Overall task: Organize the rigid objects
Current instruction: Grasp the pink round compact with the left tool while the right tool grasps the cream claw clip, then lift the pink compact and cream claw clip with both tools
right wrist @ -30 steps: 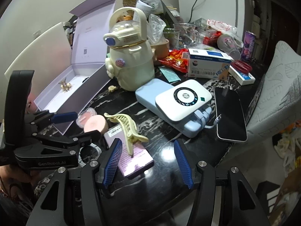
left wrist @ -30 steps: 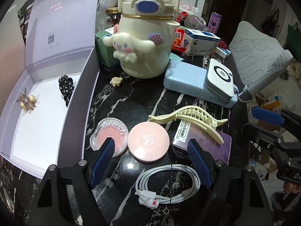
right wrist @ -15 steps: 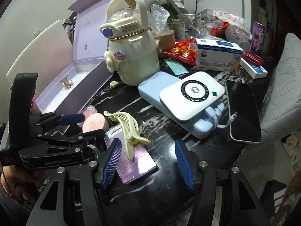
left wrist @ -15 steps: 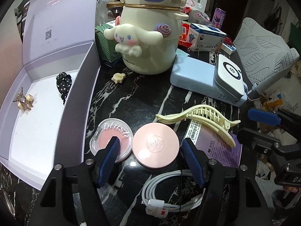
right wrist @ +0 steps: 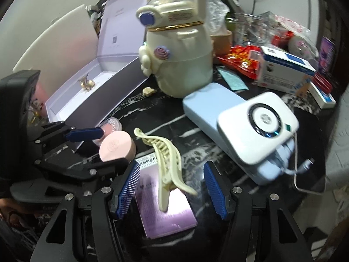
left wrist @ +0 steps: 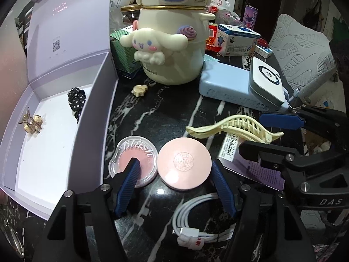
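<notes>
**Two tongs over a crowded marble bench: one pink compact, one cream hair claw**

The left tongs (left wrist: 174, 166) hover low over the black marble bench (left wrist: 165, 118), their jaws closing around one round pink compact (left wrist: 184, 160); the pads do not yet press on it. Their left finger overlaps one clear blush pot (left wrist: 133, 157) lying just beside the compact. One coiled white cable (left wrist: 200, 218) lies under the tongs, nearer the camera.

The right tongs (right wrist: 171, 181) stand spread above one cream hair claw (right wrist: 165, 166), which rests across one purple booklet (right wrist: 168, 209). The claw lies between the two blue pads, and neither pad touches it.

At the left stands one open lilac box (left wrist: 91, 131), its lid raised. Inside it are two things: one amber claw clip (left wrist: 32, 123) and one black dotted scrunchie (left wrist: 76, 101), well apart.

Behind the compacts stands one cream character jug (left wrist: 172, 43), upright, with one small cream charm (left wrist: 139, 90) on the bench near its foot. To the right is one pale blue power bank (left wrist: 226, 85) with one white round-dialled device (left wrist: 266, 83) lying on top of it. One dark phone (right wrist: 309, 174) lies just beside them at the bench's edge. One blue-and-white carton (right wrist: 285, 72) sits among the clutter further back.
</notes>
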A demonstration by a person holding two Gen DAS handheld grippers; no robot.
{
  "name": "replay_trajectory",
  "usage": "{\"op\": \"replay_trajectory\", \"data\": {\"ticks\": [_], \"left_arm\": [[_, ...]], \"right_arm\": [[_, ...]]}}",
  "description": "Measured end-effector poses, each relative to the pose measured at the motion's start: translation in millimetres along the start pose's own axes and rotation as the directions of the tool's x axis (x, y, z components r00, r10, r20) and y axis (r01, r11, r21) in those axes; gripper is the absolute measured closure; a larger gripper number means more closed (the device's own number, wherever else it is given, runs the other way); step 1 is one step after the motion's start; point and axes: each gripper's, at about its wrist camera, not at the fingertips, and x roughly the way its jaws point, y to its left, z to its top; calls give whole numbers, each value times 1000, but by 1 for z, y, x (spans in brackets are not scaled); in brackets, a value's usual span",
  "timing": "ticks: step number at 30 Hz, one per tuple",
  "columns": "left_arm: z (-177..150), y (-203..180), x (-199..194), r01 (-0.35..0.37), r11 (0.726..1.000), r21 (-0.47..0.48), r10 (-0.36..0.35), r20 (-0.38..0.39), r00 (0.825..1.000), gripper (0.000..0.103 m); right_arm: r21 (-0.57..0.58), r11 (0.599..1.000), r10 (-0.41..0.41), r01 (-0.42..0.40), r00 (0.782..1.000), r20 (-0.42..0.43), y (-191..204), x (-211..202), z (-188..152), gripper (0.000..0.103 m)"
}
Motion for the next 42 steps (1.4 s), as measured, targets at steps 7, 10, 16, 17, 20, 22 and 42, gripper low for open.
{"op": "replay_trajectory", "data": {"ticks": [7,10,16,17,20,22,42], "left_arm": [[5,-2,5,-7,1000,19,7,-1,1000,36],[7,-3,6,-9,1000,26,9,0,1000,36],[6,-6,7,-23,999,34,23,0,1000,37],[6,-7,7,-25,999,40,25,0,1000,37],[4,-12,7,-25,998,65,25,4,1000,40],[3,-16,6,-18,997,81,18,5,1000,44],[9,-22,21,34,998,57,-35,20,999,52]], "right_arm": [[0,1000,15,-15,999,-29,-4,11,1,57],[1,999,52,-52,998,-26,-5,12,-1,72],[-25,1000,14,-14,1000,1,0,8,-2,77],[-18,1000,15,-15,1000,4,-1,6,-2,77],[3,1000,6,-6,1000,10,-7,0,-5,77],[19,1000,-9,9,1000,8,-11,-3,-7,77],[62,998,-22,21,1000,16,-22,-23,-25,76]]}}
